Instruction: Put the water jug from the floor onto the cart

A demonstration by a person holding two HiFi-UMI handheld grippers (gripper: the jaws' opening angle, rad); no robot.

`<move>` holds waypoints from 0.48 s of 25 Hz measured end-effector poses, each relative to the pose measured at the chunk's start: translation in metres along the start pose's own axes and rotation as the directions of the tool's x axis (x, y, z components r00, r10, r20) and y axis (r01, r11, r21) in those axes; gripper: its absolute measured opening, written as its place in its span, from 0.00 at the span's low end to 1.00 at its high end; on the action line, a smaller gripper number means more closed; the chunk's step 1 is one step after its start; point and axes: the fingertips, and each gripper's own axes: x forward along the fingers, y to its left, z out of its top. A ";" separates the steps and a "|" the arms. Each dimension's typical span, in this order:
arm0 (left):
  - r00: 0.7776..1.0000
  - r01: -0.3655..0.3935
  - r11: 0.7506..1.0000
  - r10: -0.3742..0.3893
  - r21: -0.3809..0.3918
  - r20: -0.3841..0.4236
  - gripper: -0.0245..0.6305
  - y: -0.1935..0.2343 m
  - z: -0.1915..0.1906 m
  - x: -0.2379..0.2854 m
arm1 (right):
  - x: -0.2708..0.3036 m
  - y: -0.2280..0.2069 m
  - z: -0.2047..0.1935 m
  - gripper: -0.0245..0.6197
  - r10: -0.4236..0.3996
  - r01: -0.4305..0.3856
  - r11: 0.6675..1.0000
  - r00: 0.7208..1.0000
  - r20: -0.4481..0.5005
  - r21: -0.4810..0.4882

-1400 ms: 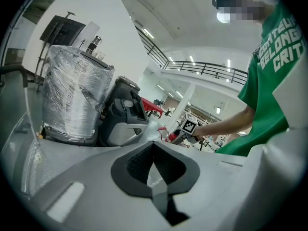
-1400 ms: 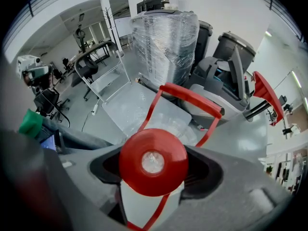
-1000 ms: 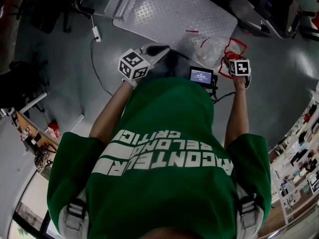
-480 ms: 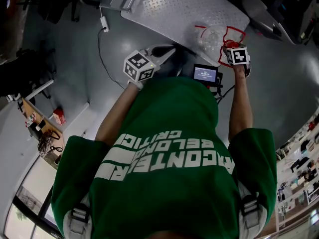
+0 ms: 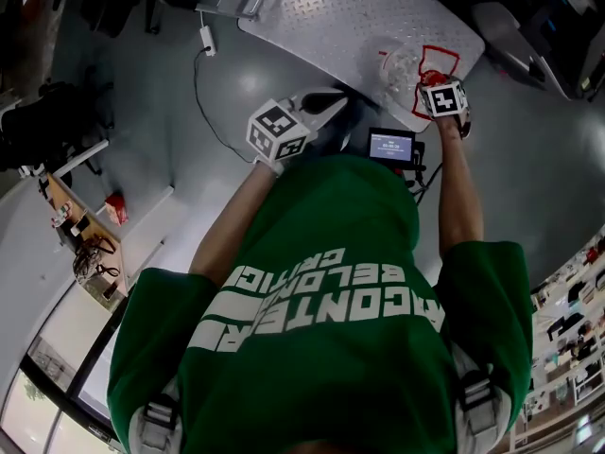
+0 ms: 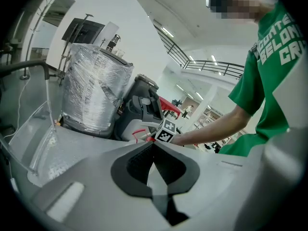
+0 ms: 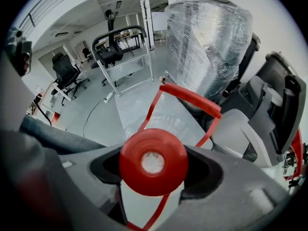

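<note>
The clear water jug (image 5: 401, 64) with a red carry handle (image 7: 190, 94) hangs above the edge of the cart's diamond-plate deck (image 5: 350, 12). My right gripper (image 5: 433, 81) is shut on the jug's neck. In the right gripper view the red cap (image 7: 153, 161) fills the space between the jaws, with the deck (image 7: 144, 105) behind it. My left gripper (image 5: 326, 100) is held near the deck's near edge. Its jaws meet at the tips (image 6: 154, 142) with nothing between them.
A tall drum wrapped in silver film (image 7: 207, 42) stands past the cart, beside dark grey machines (image 6: 139, 105). The cart's push handle (image 7: 120, 32) rises at its far end. A cable with a white adapter (image 5: 203, 41) lies on the grey floor. Shelving (image 5: 85, 244) stands at left.
The view has closed in on the cart. My right gripper has carried the jug from beside the deck to over its edge. The left gripper has kept pace, still shut.
</note>
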 end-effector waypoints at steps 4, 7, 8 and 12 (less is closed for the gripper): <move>1.000 -0.022 1.000 0.022 -0.020 0.015 0.05 0.009 0.002 0.009 | 0.019 -0.007 0.018 0.51 -0.009 0.009 0.999 1.000 0.008 -0.042; 0.998 -0.058 0.997 0.060 -0.048 0.030 0.05 0.017 0.001 0.011 | 0.035 -0.007 0.028 0.51 0.008 -0.008 0.997 1.000 -0.004 -0.072; 0.997 -0.068 0.996 0.070 -0.057 0.035 0.05 0.020 0.001 0.010 | 0.039 -0.005 0.032 0.51 0.015 -0.015 0.997 1.000 -0.002 -0.080; 0.992 -0.108 0.989 0.113 -0.098 0.051 0.05 0.023 0.000 0.004 | 0.047 -0.003 0.047 0.51 0.018 -0.017 0.993 1.000 0.014 -0.118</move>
